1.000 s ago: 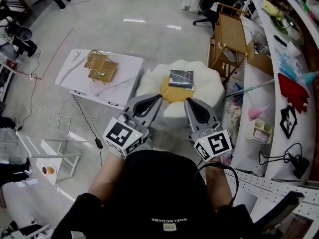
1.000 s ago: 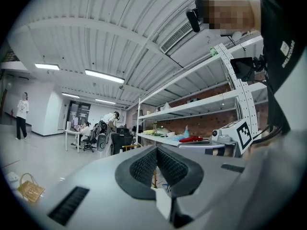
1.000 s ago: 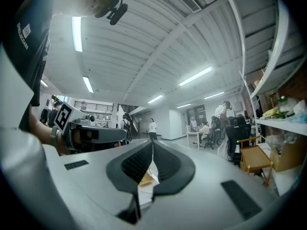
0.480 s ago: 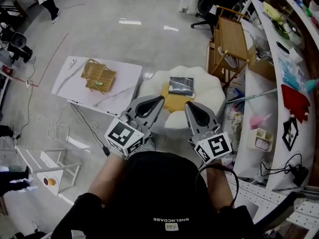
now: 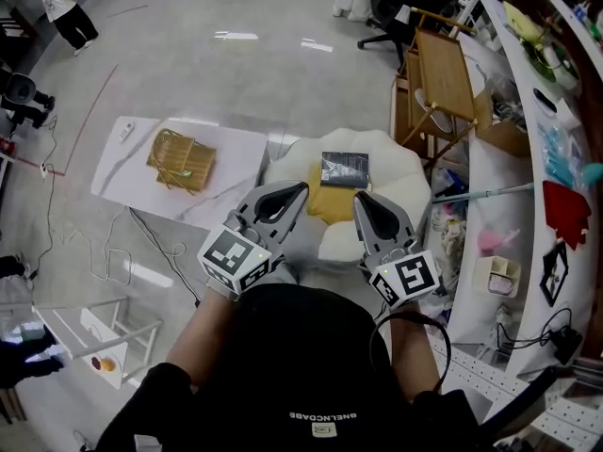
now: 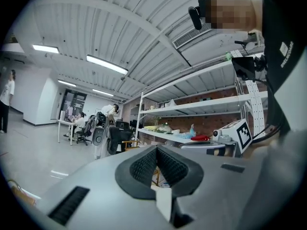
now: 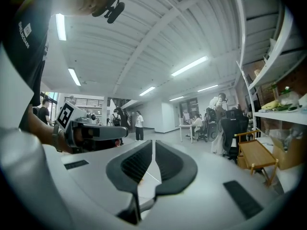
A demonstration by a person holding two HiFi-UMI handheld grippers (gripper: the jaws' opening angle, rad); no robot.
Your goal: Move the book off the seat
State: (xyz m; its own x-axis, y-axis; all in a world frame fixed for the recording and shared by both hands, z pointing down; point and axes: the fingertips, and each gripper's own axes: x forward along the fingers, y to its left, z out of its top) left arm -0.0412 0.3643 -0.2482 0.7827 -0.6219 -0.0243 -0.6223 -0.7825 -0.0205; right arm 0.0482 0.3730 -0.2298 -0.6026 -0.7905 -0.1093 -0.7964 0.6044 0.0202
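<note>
The book lies flat on the flower-shaped seat, on the far part of its yellow middle cushion and toward the seat's far edge, and nothing touches it. I hold the left gripper and the right gripper in front of my body, over the seat's near edge in the head view. Both point forward. The jaws of both are pressed together with nothing between them, so I judge that I am only in the approach. To do this step well, I should spread the jaws of one gripper before I come down, not at the last moment. A flat book gives little to pinch from above, so I would come low to its near edge, press one jaw a little into the soft cushion under the cover, and then close on the whole thickness. The other gripper can steady the far side so the book does not slide away. The low white desk on the left looks a good place for it, beside the wicker tray.
</note>
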